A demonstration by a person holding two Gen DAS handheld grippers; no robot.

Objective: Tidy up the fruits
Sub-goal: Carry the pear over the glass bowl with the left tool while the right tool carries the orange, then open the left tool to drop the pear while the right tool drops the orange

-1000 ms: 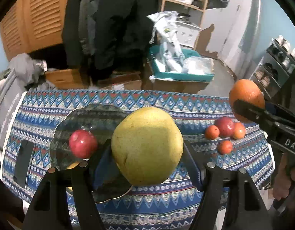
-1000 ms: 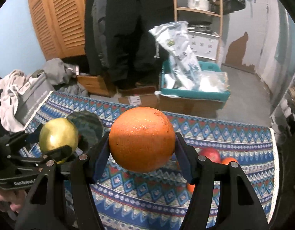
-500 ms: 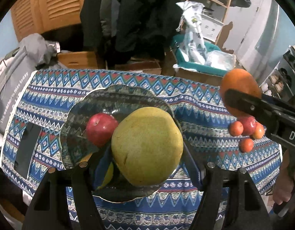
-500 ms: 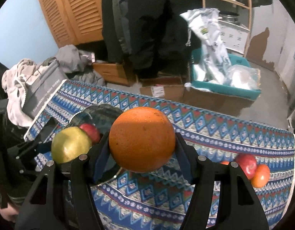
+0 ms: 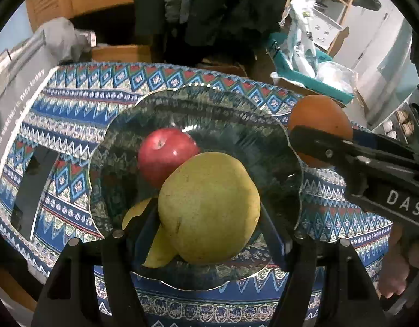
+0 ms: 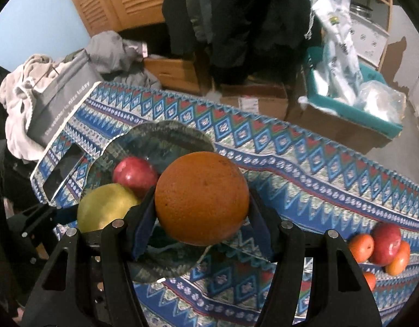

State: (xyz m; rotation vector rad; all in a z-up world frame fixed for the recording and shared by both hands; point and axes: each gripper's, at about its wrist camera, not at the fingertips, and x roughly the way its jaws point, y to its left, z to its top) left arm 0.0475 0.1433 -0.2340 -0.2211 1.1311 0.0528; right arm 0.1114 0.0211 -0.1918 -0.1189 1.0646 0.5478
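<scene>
My left gripper [image 5: 209,218] is shut on a yellow-green pear [image 5: 208,207] and hangs over the clear glass plate [image 5: 236,125]. A red apple [image 5: 165,154] and a yellow fruit [image 5: 138,212], partly hidden, lie on that plate. My right gripper [image 6: 202,218] is shut on a large orange [image 6: 202,201] above the plate's right edge [image 6: 182,133]. In the left wrist view the orange [image 5: 321,120] and the right gripper's black fingers [image 5: 318,141] show at the plate's right rim. In the right wrist view the pear [image 6: 105,207] and apple [image 6: 134,174] sit to the left.
A patterned blue cloth [image 5: 73,103] covers the table. A red apple [image 6: 385,242] and several small orange fruits [image 6: 360,246] lie at the cloth's right end. A dark phone [image 5: 28,190] lies left of the plate. Boxes, a teal bin [image 6: 353,109] and clothes stand behind the table.
Both grippers have come down and forward over the plate with their fruits held. The plate and red apple now fill more of both views; the orange has reached the plate's right rim.
</scene>
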